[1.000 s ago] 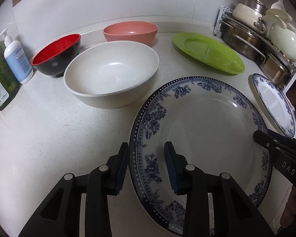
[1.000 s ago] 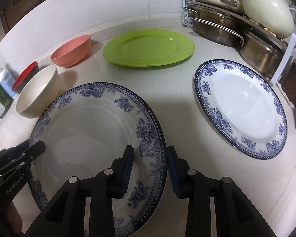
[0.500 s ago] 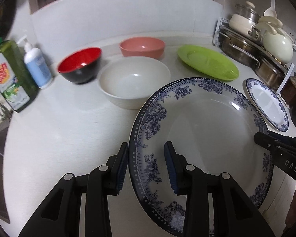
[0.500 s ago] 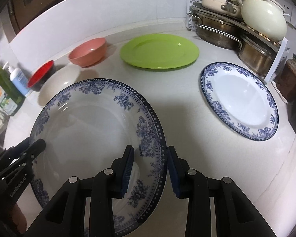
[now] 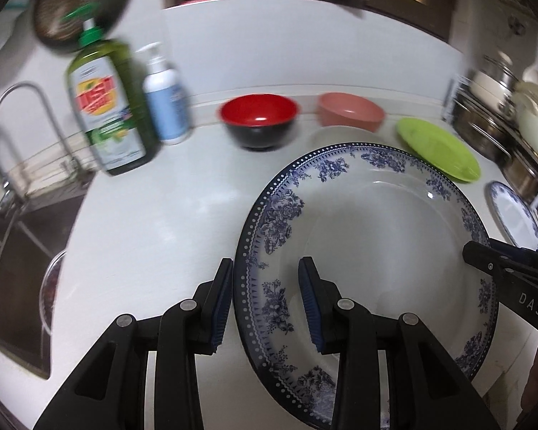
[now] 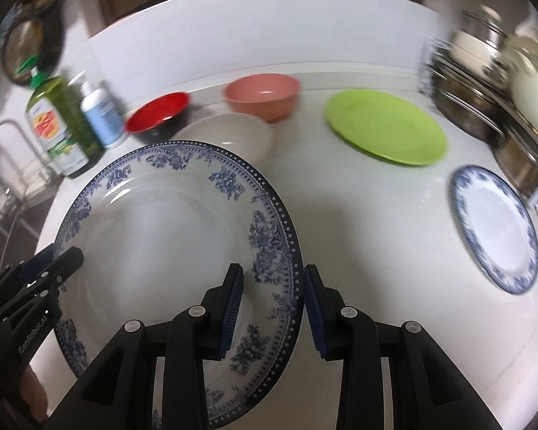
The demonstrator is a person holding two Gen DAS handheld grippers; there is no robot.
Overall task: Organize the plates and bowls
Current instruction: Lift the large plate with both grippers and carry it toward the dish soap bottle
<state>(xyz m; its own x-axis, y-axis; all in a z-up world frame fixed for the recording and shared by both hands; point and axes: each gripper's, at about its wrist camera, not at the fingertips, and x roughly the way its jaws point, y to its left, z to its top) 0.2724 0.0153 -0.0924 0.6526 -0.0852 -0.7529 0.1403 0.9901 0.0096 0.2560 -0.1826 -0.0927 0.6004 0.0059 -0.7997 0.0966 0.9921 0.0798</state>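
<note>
A large blue-and-white floral plate (image 5: 376,251) (image 6: 161,233) hangs above the white counter, held by its opposite rims. My left gripper (image 5: 263,268) is shut on its left rim and my right gripper (image 6: 272,276) on its right rim. Each gripper shows in the other's view, the right gripper (image 5: 498,265) and the left gripper (image 6: 53,265). On the counter behind lie a white bowl (image 6: 233,132), a red-and-black bowl (image 5: 258,118), a pink bowl (image 5: 348,111), a green plate (image 6: 383,125) and a smaller blue-rimmed plate (image 6: 495,229). The held plate hides most of the white bowl in the left wrist view.
A green dish-soap bottle (image 5: 107,107) and a white pump bottle (image 5: 165,100) stand at the back left. A sink (image 5: 14,268) with a faucet (image 5: 21,107) lies left of the counter. A rack of pots and lids (image 5: 502,122) fills the back right.
Both grippers have risen with the large plate, lifting it off the counter. The views have swung left, so the sink and faucet have come into view and the bowls look smaller.
</note>
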